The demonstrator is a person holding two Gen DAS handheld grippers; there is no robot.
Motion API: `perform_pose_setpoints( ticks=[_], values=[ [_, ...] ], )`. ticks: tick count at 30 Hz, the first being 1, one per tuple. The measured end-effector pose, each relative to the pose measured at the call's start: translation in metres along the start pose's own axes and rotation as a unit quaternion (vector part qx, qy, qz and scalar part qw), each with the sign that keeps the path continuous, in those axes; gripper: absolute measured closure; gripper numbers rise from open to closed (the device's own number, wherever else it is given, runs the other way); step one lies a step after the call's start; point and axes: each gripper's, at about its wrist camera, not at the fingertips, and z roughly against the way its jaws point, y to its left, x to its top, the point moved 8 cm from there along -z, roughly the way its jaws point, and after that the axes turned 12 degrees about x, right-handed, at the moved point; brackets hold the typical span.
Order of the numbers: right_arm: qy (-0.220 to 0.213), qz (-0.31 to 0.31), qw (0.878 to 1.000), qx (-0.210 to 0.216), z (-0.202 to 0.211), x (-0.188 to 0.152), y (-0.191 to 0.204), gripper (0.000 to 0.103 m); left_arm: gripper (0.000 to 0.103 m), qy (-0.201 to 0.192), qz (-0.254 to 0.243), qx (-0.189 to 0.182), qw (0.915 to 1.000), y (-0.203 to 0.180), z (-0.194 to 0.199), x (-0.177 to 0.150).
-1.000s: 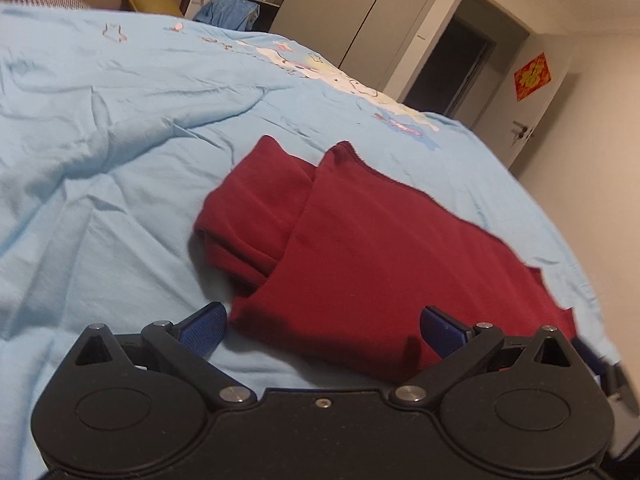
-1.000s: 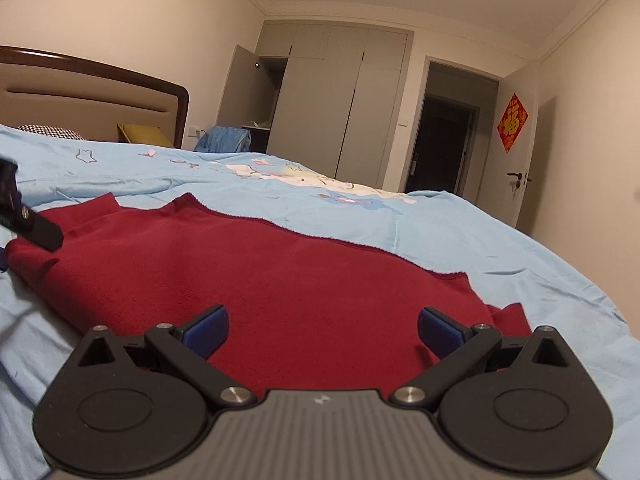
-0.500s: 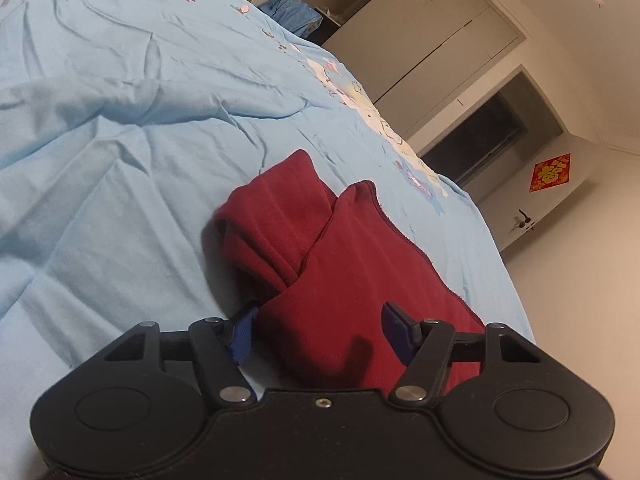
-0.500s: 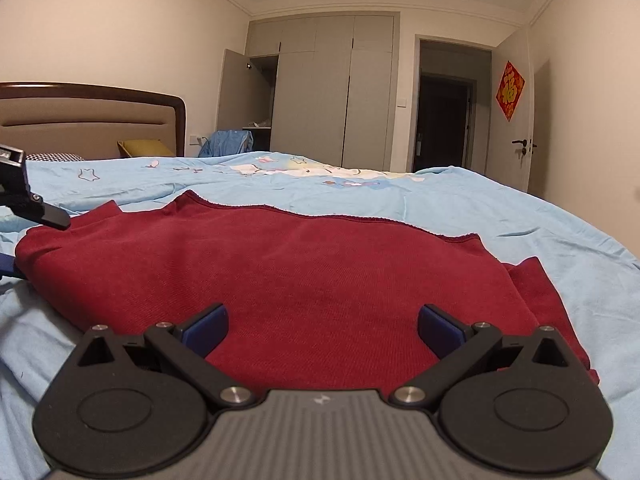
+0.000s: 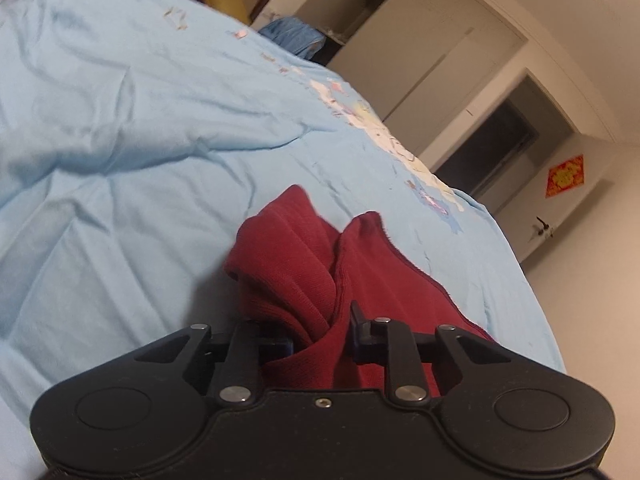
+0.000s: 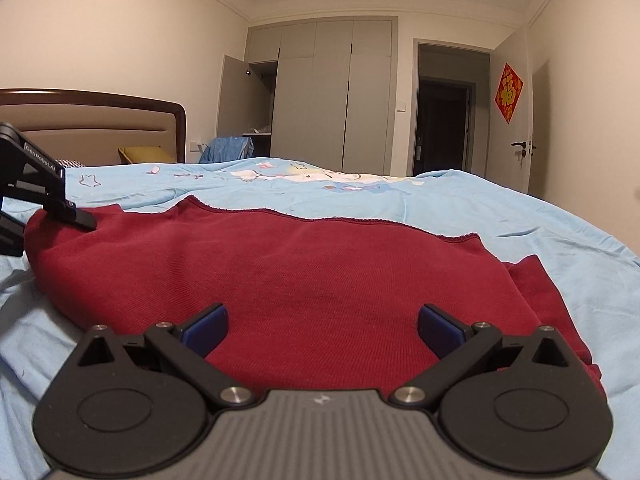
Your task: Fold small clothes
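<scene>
Left gripper (image 5: 320, 332): fingers drawn close, clamped on a bunched fold at the end of the red garment (image 5: 316, 276). Right gripper (image 6: 322, 322): blue pads spread wide, gripping nothing, low over the garment's near hem. Garment lies spread across the light blue bed cover (image 6: 460, 200), its far hem toward the wardrobe (image 6: 332, 96), left end lifted into the left gripper

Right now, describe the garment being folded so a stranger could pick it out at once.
Start from the light blue bedsheet that covers the bed in front of the grey wardrobe. Spread on it is the dark red knit garment, one bunched end clamped in the left gripper. It is the only red cloth on the bed; the crumpled blue cloth by the wardrobe lies beyond it.
</scene>
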Motion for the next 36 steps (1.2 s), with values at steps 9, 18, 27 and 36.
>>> perform_pose_setpoints(
  ticks=[9, 18, 27, 36],
  values=[
    [-0.046, -0.008, 0.998, -0.039, 0.036, 0.004, -0.005, 0.0, 0.083, -0.063, -0.152, -0.05, 0.9851, -0.073, 0.031, 0.016],
    [-0.088, -0.077, 0.982, -0.148, 0.091, 0.013, -0.062, 0.0, 0.083, -0.063, -0.283, -0.144, 0.9462, -0.166, 0.059, -0.022],
    [-0.083, -0.171, 0.964, -0.185, 0.112, -0.013, -0.113, 0.0, 0.081, -0.041, -0.381, -0.163, 0.9092, -0.201, 0.048, -0.113],
    [-0.069, -0.181, 0.965, -0.175, 0.106, -0.023, -0.11, 0.0, 0.038, -0.046, -0.421, -0.189, 0.8858, -0.193, 0.062, -0.138]
  ],
)
